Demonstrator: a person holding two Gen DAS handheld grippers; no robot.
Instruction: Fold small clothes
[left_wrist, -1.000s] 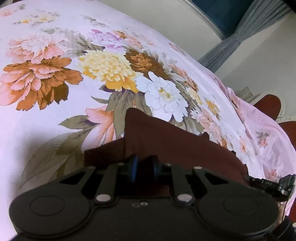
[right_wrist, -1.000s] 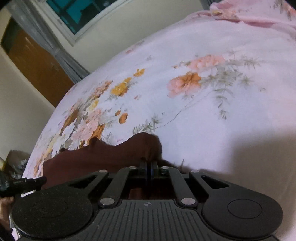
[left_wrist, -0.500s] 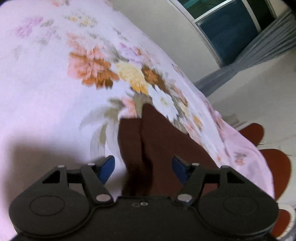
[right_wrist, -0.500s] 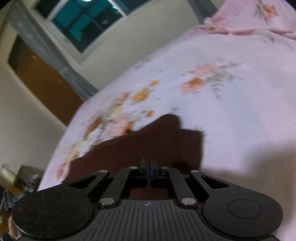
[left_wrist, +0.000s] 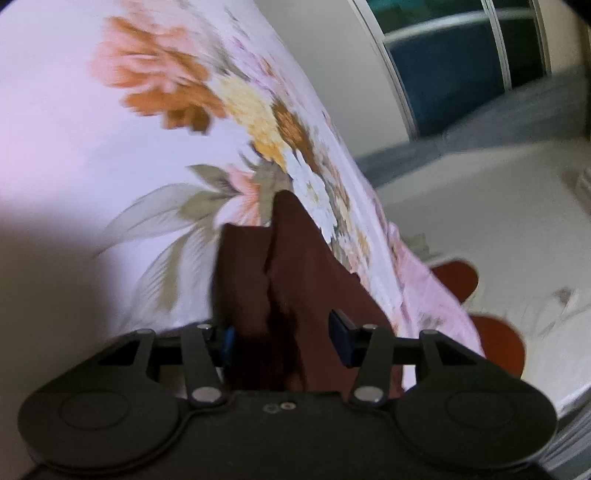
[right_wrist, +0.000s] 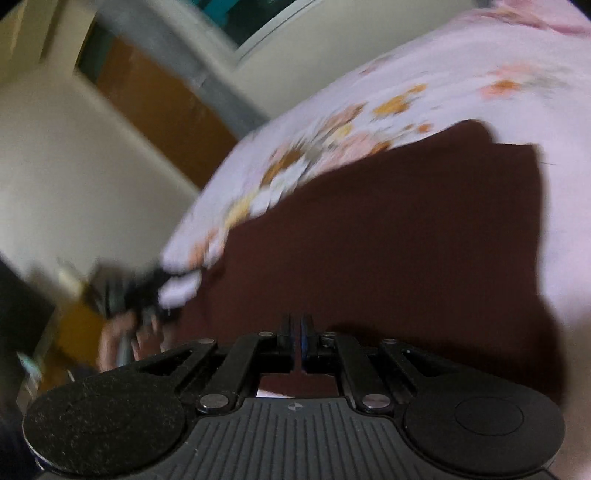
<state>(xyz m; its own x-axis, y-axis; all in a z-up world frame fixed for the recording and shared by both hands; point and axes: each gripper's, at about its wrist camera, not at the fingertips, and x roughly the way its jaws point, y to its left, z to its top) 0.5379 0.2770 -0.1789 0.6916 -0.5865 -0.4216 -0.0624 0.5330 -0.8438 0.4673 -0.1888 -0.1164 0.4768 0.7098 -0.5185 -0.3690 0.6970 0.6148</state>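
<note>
Left gripper (left_wrist: 282, 336) tilted down, jaws closing around maroon cloth (left_wrist: 295, 266).

I see a bed (left_wrist: 66, 155) covered with a pale pink sheet (right_wrist: 480, 55) printed with large flowers: orange and peach blooms, a yellow one, a white one, and grey-green leaves. In my left wrist view the printed cluster runs along the bed's far edge, where the sheet drops off toward the floor. A dark maroon garment (left_wrist: 303, 266) lies directly on the sheet, partly over the leaf print, with two layers meeting along a crease down its middle. In my right wrist view the same garment (right_wrist: 388, 229) spreads broad and flat across the sheet, its far edge just below the flower print. Both views are blurred.
</note>
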